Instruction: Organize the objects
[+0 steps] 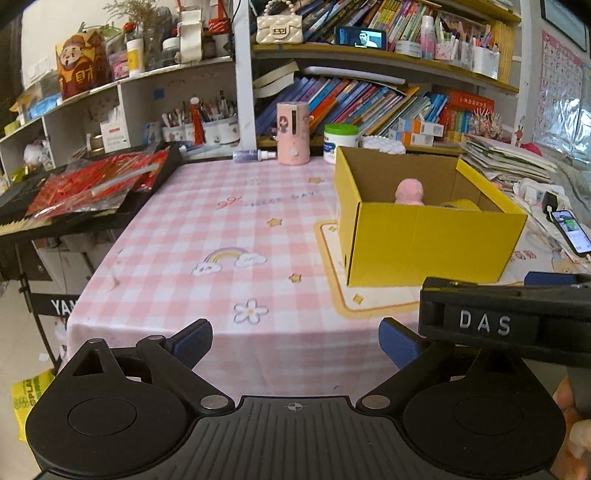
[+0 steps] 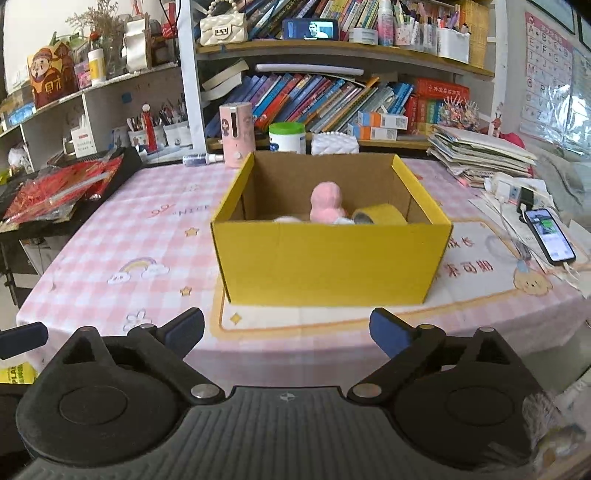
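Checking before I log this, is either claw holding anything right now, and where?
Nothing is held: the left claw and right claw both stand open and empty.

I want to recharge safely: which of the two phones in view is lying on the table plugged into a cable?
The phone at the table's right edge, flat beside the yellow box, cable attached. The other phone stands on the upper bookshelf.

1. A yellow cardboard box [image 2: 332,258] stood open-topped on the pink checked tablecloth [image 2: 147,229], its base partly on a cream mat [image 2: 480,295].
2. A pink plush toy [image 2: 325,203] sat upright inside the box.
3. A roll of yellow tape [image 2: 380,214] lay tilted just right of the toy.
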A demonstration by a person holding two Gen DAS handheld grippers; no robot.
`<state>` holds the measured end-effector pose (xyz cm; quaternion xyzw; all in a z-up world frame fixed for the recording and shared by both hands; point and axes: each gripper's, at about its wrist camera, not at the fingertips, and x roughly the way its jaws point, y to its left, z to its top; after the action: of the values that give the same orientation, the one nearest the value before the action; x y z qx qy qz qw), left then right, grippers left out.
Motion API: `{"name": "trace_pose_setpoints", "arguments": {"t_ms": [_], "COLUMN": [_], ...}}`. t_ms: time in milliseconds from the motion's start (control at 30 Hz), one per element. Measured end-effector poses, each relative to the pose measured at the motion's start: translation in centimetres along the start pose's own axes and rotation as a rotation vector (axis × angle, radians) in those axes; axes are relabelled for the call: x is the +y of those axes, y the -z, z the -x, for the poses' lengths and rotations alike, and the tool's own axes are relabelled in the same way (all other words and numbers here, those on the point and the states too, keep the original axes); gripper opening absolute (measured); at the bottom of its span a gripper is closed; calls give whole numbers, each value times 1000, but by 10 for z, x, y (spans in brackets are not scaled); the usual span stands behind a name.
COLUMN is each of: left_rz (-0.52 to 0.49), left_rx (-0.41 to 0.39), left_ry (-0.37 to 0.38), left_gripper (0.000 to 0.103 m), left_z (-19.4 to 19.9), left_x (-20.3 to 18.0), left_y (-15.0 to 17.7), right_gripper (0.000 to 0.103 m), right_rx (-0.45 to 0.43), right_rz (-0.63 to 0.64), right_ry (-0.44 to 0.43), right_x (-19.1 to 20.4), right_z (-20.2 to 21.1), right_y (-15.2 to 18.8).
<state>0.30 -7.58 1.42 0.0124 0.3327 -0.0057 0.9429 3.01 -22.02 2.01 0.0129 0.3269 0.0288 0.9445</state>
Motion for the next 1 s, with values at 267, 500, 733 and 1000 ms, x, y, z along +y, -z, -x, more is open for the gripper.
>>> {"name": "trace_pose_setpoints", "arguments": {"t_ms": [267, 500, 733, 1000], "left_rz": [-11, -21, -11, 18], "left_rx": [29, 46, 45, 49], "left_ry": [1, -6, -17, -20], "left_gripper": [99, 99, 99, 99], "left_z": [2, 4, 8, 9], "left_x": [2, 1, 4, 9], "left_y": [14, 16, 18, 18], "right_gripper": [101, 103, 103, 103], "right_rx": [18, 32, 32, 24], "right_rz": [-26, -57, -58, -40], "right_ry": [20, 30, 20, 13], "right_x": [3, 1, 2, 9], "right_z": [6, 8, 10, 12], "right_y": [21, 28, 30, 28]}}
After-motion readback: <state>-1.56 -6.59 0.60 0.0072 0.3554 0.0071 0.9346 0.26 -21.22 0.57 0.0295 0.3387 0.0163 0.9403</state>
